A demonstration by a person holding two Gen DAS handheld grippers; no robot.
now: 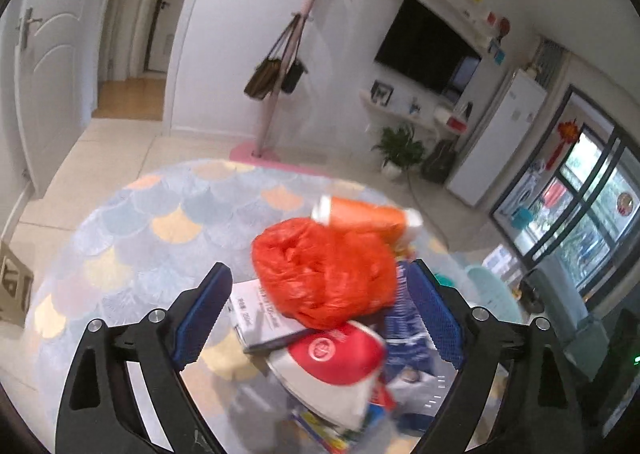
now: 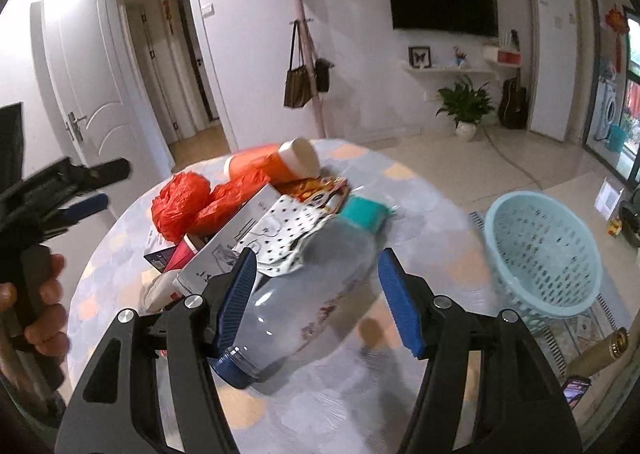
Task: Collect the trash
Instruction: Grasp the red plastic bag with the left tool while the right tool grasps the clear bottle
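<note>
Lying on its side between the spread jaws of the right gripper [image 2: 316, 294], a clear plastic bottle with a dark blue screw cap [image 2: 296, 306] rests on the round table with a pastel scallop-patterned cloth [image 2: 340, 406]; its smooth wall is close against the ribbed blue pad of the left-hand finger [image 2: 236, 294], while the other pad stands off from it, so nothing is clamped. Behind the bottle the trash forms a loose heap: a crumpled white wrapper with black dots [image 2: 286, 232], a flat white cardboard box [image 2: 236, 238], a crinkled orange-red plastic bag [image 2: 182, 204], a glossy foil snack packet [image 2: 316, 188] and an orange cylindrical container with a white end [image 2: 276, 162] tipped over at the back. A pale turquoise plastic basket with a perforated wall [image 2: 540, 250] sits at the table's right side, apart from the heap.

The left gripper [image 1: 320, 314] hangs over the same heap with its jaws wide apart and holding nothing. Between its textured blue pads [image 1: 208, 314] lies the orange-red bag [image 1: 324, 274], puffed and wrinkled, with the orange container [image 1: 364, 216] behind it and a red-and-white paper cup [image 1: 336, 366] lying below it, blurred. In the right wrist view a hand [image 2: 40, 306] grips the black handle of the left gripper at the frame's left edge.
</note>
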